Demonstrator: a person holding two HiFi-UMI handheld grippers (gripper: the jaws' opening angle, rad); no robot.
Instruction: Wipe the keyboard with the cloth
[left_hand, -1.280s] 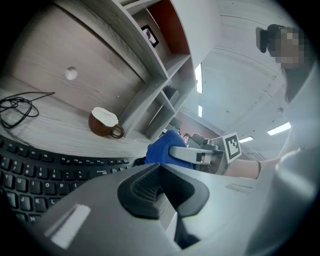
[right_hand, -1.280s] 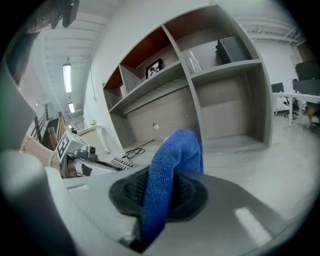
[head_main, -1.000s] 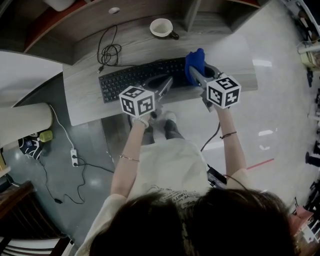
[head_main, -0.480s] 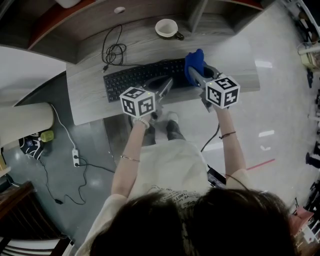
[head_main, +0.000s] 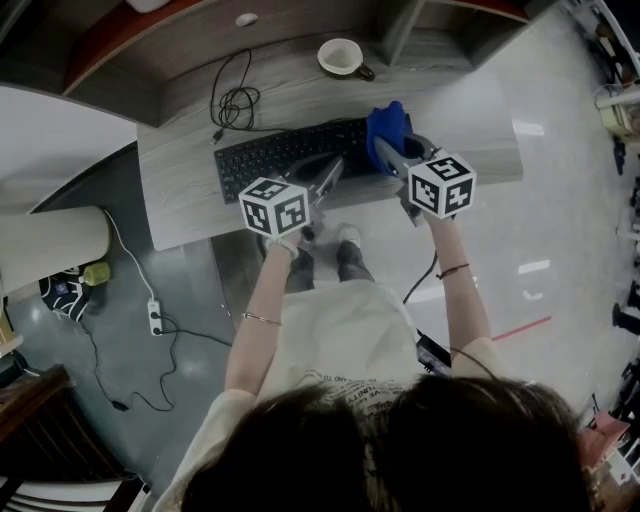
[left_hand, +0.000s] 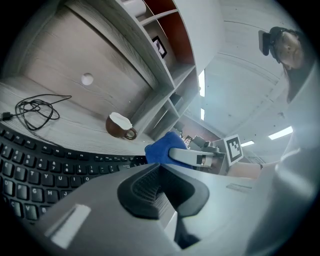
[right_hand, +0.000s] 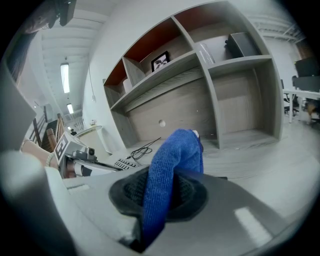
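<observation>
A black keyboard (head_main: 290, 150) lies across the grey desk (head_main: 180, 200); its keys (left_hand: 35, 165) also show in the left gripper view. My right gripper (head_main: 388, 150) is shut on a blue cloth (head_main: 386, 124) over the keyboard's right end. The cloth (right_hand: 172, 170) stands up from between the closed jaws in the right gripper view. My left gripper (head_main: 328, 172) is shut with nothing in it, above the keyboard's front edge, left of the cloth (left_hand: 162, 150).
A brown cup (head_main: 342, 56) with a white inside stands behind the keyboard, and a coiled black cable (head_main: 235, 100) lies to its left. Shelf compartments (right_hand: 200, 75) rise behind the desk. A power strip (head_main: 153, 315) and cables lie on the floor at the left.
The grippers and cloth hold almost the same place over the keyboard; the whole view has shifted slightly as the head moved.
</observation>
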